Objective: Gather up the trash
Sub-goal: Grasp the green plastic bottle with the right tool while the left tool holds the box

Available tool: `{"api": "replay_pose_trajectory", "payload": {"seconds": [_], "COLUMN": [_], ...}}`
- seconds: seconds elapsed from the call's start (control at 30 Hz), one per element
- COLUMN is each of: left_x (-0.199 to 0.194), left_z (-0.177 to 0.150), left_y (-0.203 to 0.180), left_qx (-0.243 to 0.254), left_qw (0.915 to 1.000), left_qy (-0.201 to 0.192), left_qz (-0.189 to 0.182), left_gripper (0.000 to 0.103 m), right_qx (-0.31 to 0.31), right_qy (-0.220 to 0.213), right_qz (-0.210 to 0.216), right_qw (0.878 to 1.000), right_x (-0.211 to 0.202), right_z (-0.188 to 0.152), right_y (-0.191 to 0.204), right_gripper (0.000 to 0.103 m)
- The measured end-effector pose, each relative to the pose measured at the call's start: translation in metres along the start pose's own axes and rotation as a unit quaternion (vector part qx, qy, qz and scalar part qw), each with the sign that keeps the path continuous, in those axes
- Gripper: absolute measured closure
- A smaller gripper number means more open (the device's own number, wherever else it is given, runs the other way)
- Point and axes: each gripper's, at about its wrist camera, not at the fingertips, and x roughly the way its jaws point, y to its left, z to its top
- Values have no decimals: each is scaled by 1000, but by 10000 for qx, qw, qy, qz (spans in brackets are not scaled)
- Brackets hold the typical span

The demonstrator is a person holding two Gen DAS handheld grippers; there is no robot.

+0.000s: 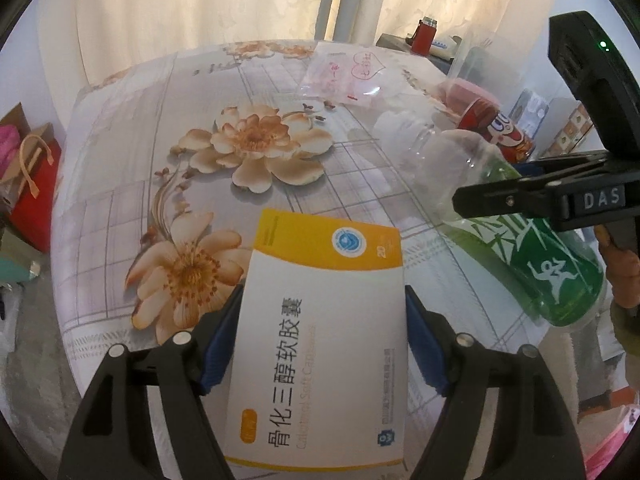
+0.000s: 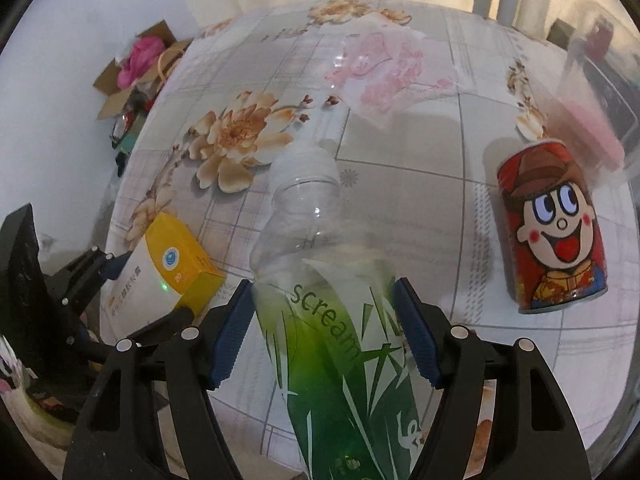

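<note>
We hold a white and yellow medicine box (image 1: 324, 320) in our left gripper (image 1: 324, 344), its blue pads (image 1: 218, 344) pressed against the box's two long sides. The box stands out past the fingertips, yellow end farthest from us, lifted above the flowered tablecloth (image 1: 160, 128).

Our right gripper (image 2: 324, 332) is closed on a clear plastic bottle (image 2: 320, 280) with a green "scream" label. The blue pads (image 2: 230, 336) grip the labelled body at either side, and the bare neck reaches well beyond the fingertips, tilted a little to the left. In the left wrist view the same bottle shows at the right of the box, with one black finger of the right gripper across it.

Beyond the right fingers, off to their right, a red cartoon can (image 2: 554, 226) stands on the cloth, apart from the bottle. Further ahead of both sets of fingers lies a clear pink-printed wrapper (image 2: 380, 76), flat on the table.
</note>
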Motion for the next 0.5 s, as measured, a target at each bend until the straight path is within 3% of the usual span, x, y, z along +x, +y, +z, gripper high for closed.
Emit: {"api": "replay_pose_trajectory", "payload": {"seconds": [0.2, 0.5], "left_x": [0, -5], "left_z": [3, 5], "left_y": [-1, -9], "left_qx": [-53, -74], "left_qw": [10000, 9999], "left_qy": [58, -7], "left_qz": [30, -93], "left_gripper": [31, 31], "right_qx": [220, 937], "right_qy": [-267, -595], "right_qz": [51, 752], "right_qw": [9994, 9910], "right_x": [-11, -33], "right_z": [-15, -40], "right_y": [-9, -34], "right_gripper": [37, 37]}}
